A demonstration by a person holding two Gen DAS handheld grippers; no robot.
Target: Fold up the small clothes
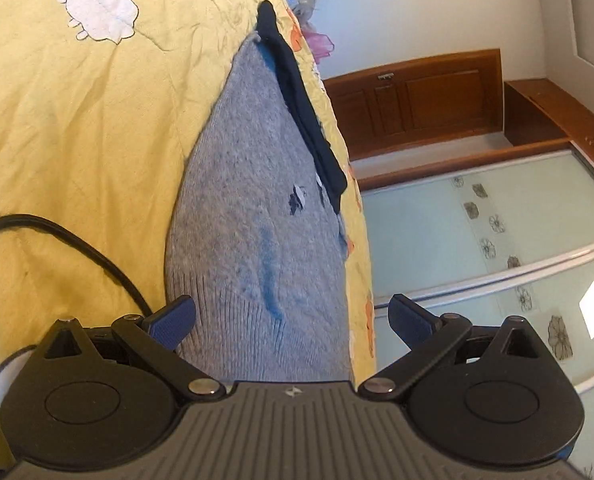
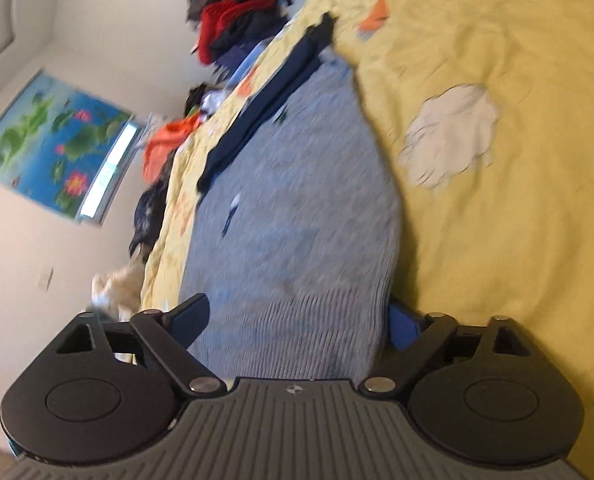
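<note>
A small grey knitted garment [image 1: 253,208] with a dark navy trim [image 1: 305,112] lies flat on the yellow bed cover [image 1: 77,128]. My left gripper [image 1: 293,320] is open, its blue-padded fingers [image 1: 173,320] spread on either side of the garment's ribbed hem, which lies between them. The right wrist view is motion-blurred. There the same grey garment [image 2: 293,208] with its navy trim [image 2: 257,108] fills the middle. My right gripper [image 2: 297,320] is open too, with the ribbed hem between its fingers [image 2: 403,326].
The yellow cover [image 2: 497,200] has white sheep patches [image 1: 97,4]. A black cable [image 1: 69,240] runs over it at left. A pile of dark, red and orange clothes [image 2: 233,20] lies at the bed's far side. Wooden furniture [image 1: 417,100] and sliding glass doors [image 1: 497,240] stand beyond the bed edge.
</note>
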